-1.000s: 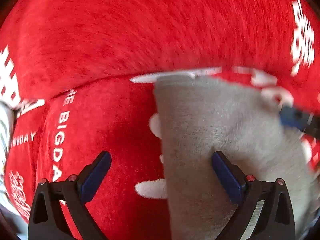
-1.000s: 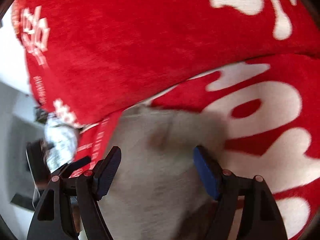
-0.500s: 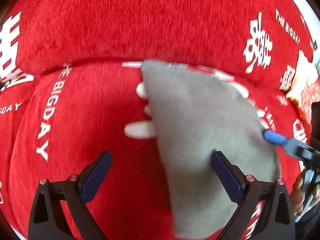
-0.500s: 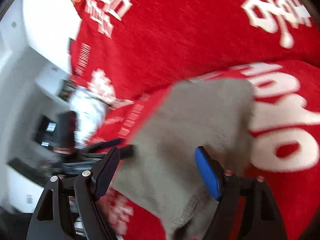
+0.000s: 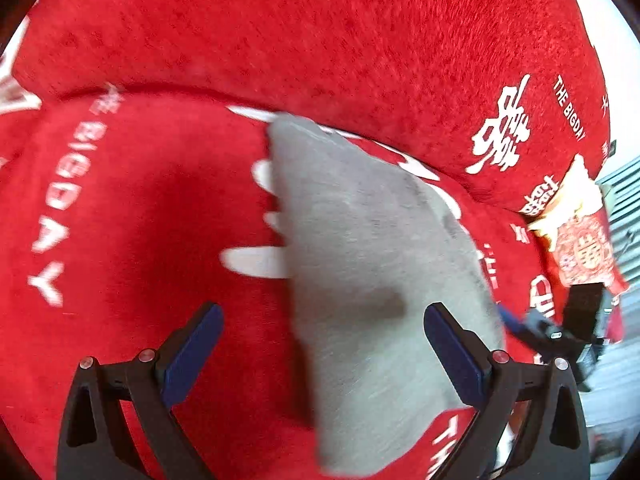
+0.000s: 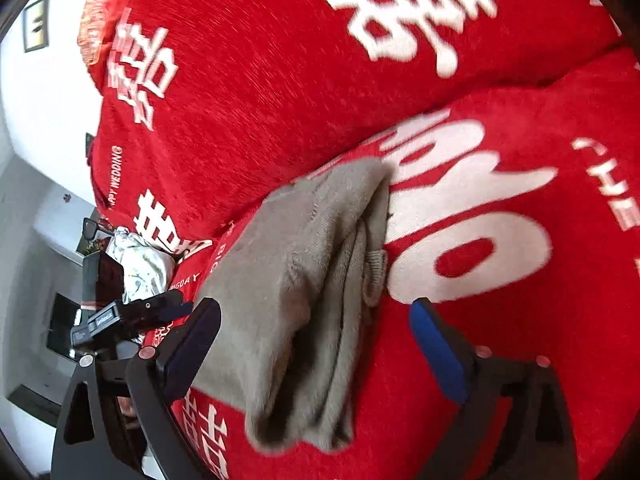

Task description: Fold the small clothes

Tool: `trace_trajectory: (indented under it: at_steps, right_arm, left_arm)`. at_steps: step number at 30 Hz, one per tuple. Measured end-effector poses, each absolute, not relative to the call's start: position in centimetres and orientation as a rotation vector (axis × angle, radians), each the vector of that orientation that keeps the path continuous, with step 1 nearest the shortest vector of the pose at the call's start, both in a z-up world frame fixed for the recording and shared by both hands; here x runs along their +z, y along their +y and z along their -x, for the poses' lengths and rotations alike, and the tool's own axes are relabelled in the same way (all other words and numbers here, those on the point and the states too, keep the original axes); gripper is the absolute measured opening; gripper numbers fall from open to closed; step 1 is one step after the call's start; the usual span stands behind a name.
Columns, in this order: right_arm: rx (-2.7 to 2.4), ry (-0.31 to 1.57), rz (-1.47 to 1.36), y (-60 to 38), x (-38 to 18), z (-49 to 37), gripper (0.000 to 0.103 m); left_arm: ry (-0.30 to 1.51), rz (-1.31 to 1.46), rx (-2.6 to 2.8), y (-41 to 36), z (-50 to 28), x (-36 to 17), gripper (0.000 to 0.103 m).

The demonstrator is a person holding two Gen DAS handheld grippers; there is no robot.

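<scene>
A grey garment [image 5: 372, 280] lies folded in layers on the red sofa seat, its far end at the backrest crease. In the right wrist view it [image 6: 296, 280] shows stacked folded edges and a ribbed cuff. My left gripper [image 5: 320, 356] is open and empty, its jaws straddling the garment's left edge just above it. My right gripper [image 6: 316, 348] is open and empty, hovering over the garment's near end. The right gripper shows in the left wrist view [image 5: 536, 328] beside the garment, and the left gripper [image 6: 124, 312] shows in the right wrist view.
The sofa cover [image 5: 120, 220] is red with white lettering; the backrest [image 5: 320, 32] rises behind. A red and gold cushion [image 5: 576, 240] lies at the right end. A crumpled patterned cloth [image 6: 140, 260] lies at the left end. A white wall and dark furniture [image 6: 48, 160] stand beyond.
Both grippers have pulled back from the grey garment and stay open. The views widened, showing the whole folded garment lying still on the seat.
</scene>
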State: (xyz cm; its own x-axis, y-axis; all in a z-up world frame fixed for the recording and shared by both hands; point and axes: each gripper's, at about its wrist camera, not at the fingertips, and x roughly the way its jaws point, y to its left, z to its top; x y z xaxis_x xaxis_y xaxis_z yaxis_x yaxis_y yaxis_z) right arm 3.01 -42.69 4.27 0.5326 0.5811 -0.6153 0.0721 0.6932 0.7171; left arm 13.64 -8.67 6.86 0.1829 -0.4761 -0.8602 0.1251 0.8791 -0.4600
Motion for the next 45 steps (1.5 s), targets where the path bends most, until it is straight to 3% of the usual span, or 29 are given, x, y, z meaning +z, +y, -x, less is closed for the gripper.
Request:
trace_trajectory:
  at_steps: [6,8,9,11,14,28,45]
  right_arm:
    - [0.367,1.072,-0.806,-39.5,0.3,-7.1,0.096]
    - [0.385,1.083,-0.766,-38.2,0.3,-8.0,0.081]
    - [0.368,1.093,-0.726,-37.7,0.4,-8.1,0.076]
    - [0.364,1.099,-0.686,-37.1,0.7,-8.4,0.058]
    - [0.370,1.075,-0.722,-37.5,1.3,-7.8,0.052]
    - [0.389,1.054,-0.642,-33.6,4.4,-5.1,0.048]
    - [0.399,1.058,-0.509,-28.6,5.5,-1.8,0.048]
  left_arm:
    - [1.414,0.343,-0.494,-12.4,-14.9,3.2,0.101]
    - [1.421,0.369,-0.514,-12.7,-15.3,2.2,0.097]
    - [1.418,0.384,-0.527,-12.7,-15.4,2.1,0.086]
    - [1.398,0.380,-0.546,-12.7,-15.3,2.3,0.079]
    - [1.360,0.341,-0.570,-12.7,-14.9,3.2,0.072]
    - [1.300,0.288,-0.531,-9.5,-11.0,6.6,0.070]
    - [1.252,0.269,-0.509,-5.3,-5.7,6.6,0.070]
